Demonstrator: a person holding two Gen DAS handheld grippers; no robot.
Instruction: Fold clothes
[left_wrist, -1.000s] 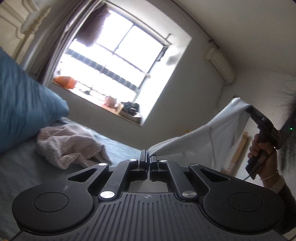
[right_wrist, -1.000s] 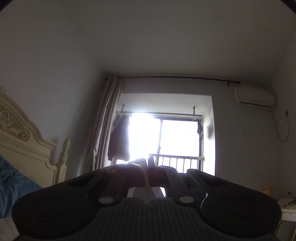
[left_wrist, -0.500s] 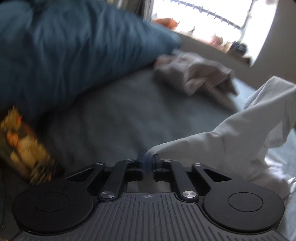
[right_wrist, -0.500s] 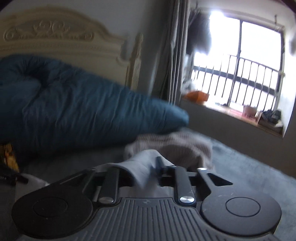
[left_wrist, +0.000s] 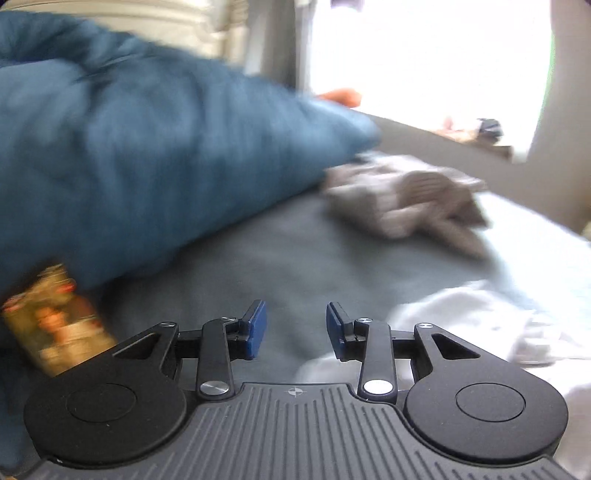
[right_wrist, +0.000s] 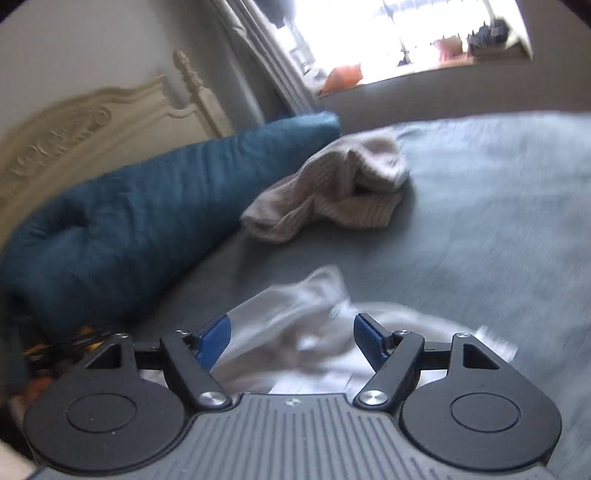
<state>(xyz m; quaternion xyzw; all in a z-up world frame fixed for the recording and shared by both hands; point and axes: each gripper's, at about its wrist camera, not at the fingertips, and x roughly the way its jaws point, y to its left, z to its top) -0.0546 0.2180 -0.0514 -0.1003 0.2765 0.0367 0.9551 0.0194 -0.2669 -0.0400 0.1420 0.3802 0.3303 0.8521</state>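
A white garment (right_wrist: 295, 332) lies crumpled on the grey-blue bed sheet (right_wrist: 498, 221), right in front of my right gripper (right_wrist: 291, 338), which is open above it with nothing held. In the left wrist view the same white garment (left_wrist: 480, 321) lies to the right of my left gripper (left_wrist: 295, 330), also open and empty over bare sheet (left_wrist: 295, 266). A beige knitted garment (right_wrist: 332, 192) lies in a heap farther back, and shows as beige knitted garment (left_wrist: 406, 199) in the left wrist view.
A big blue duvet (right_wrist: 129, 206) is piled along the left, against a cream carved headboard (right_wrist: 92, 129). An orange-patterned packet (left_wrist: 51, 317) sits at the left edge. A bright window (right_wrist: 388, 33) with a cluttered sill stands behind the bed.
Both grippers have opened and let go of the white garment, which has dropped onto the bed. Both cameras swung down from the window and ceiling toward the sheet.
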